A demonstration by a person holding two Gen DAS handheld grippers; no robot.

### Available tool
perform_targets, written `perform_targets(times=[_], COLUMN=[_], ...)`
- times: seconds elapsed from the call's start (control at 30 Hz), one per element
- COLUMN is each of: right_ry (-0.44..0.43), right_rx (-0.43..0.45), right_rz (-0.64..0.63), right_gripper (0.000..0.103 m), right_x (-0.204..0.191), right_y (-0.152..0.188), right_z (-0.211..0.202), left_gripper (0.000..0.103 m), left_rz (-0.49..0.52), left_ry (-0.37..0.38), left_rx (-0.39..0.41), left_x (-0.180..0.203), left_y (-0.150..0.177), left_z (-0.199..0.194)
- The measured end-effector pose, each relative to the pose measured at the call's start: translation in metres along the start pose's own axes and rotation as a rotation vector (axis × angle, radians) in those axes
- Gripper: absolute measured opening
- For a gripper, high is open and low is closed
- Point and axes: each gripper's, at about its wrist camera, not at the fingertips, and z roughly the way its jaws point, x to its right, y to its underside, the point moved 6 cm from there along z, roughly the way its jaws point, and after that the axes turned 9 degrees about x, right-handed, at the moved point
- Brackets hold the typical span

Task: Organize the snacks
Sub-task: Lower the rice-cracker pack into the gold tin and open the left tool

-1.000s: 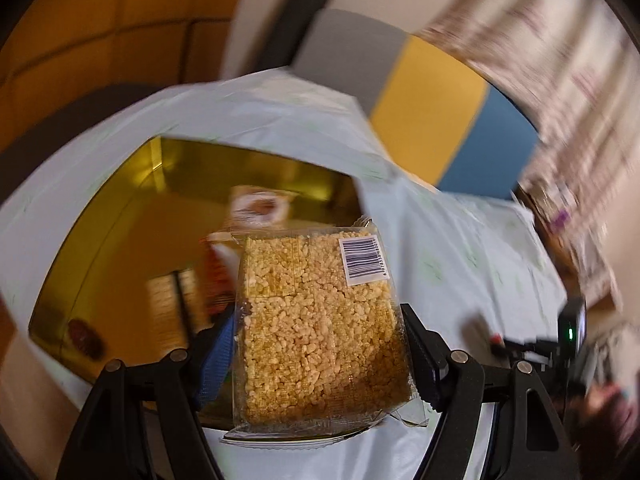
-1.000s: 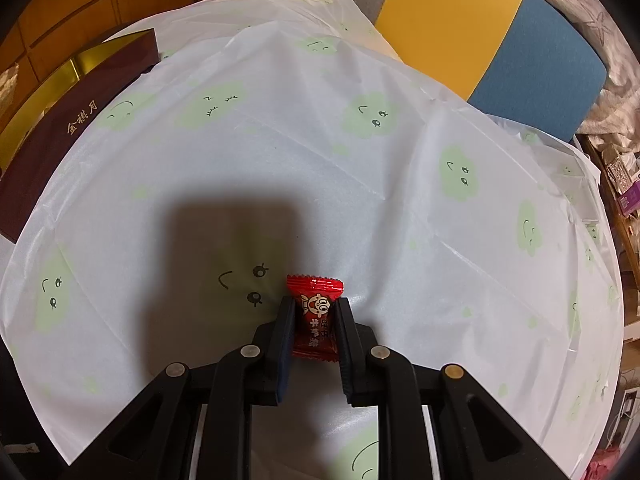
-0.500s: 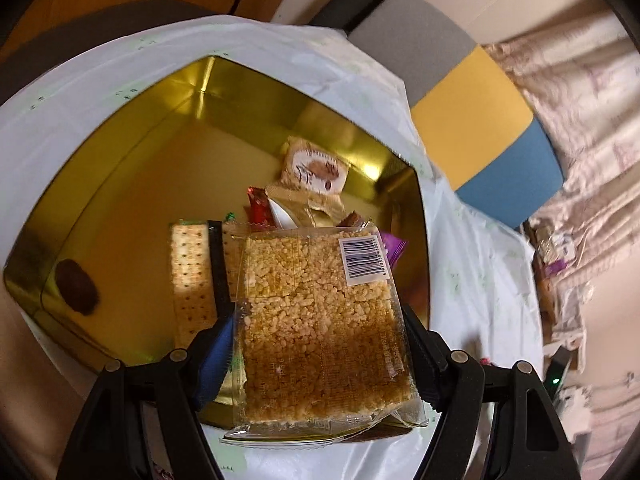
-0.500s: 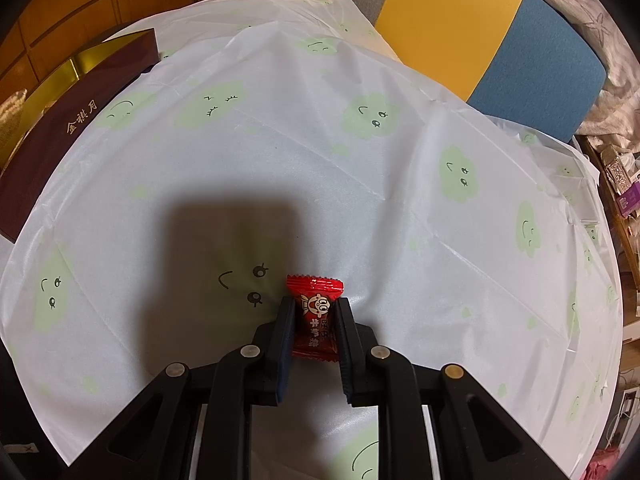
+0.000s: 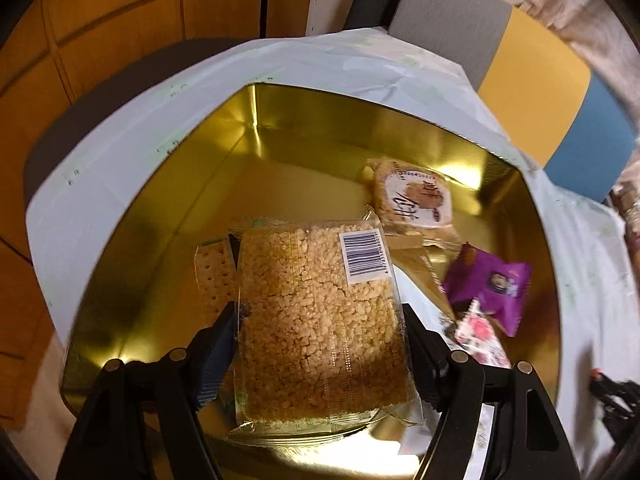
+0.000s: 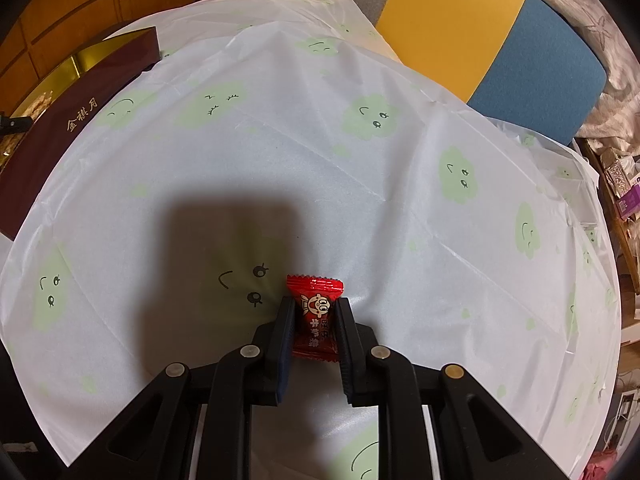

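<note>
Plainly, the left gripper point(image 5: 320, 332), jaws pinching the slippery rice-crisp packet point(image 5: 320, 320) above the gold tin point(image 5: 280, 120), risked dropping it askew, while the right gripper point(image 6: 316, 320) pinched a red candy point(image 6: 315, 316).

Glossy gold metal tin point(image 5: 256, 128); clear plastic rice-cake wrapper point(image 5: 316, 300).

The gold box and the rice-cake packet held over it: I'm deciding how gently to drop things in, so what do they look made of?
The gold rectangular box looks like thin metal, a tin: its walls are mirror-bright and reflect the snacks. The puffed-rice cake packet in the left tool looks like a brittle grain slab in clear glossy plastic film, with crinkled seams and a barcode sticker.
</note>
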Motion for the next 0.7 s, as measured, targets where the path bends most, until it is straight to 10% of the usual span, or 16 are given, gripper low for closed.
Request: perform_targets(times=[0.7], right_ry=[0.006], right_rx=[0.002], right_rz=[-0.001], right_gripper=[0.019], right_x=[-0.001], right_y=[0.0], right_z=[0.0], left_gripper=[0.078], left_rz=[0.091], left_ry=[0.082], left_rx=[0.174], left_x=[0.034], left_y=[0.022], left_z=[-0.068])
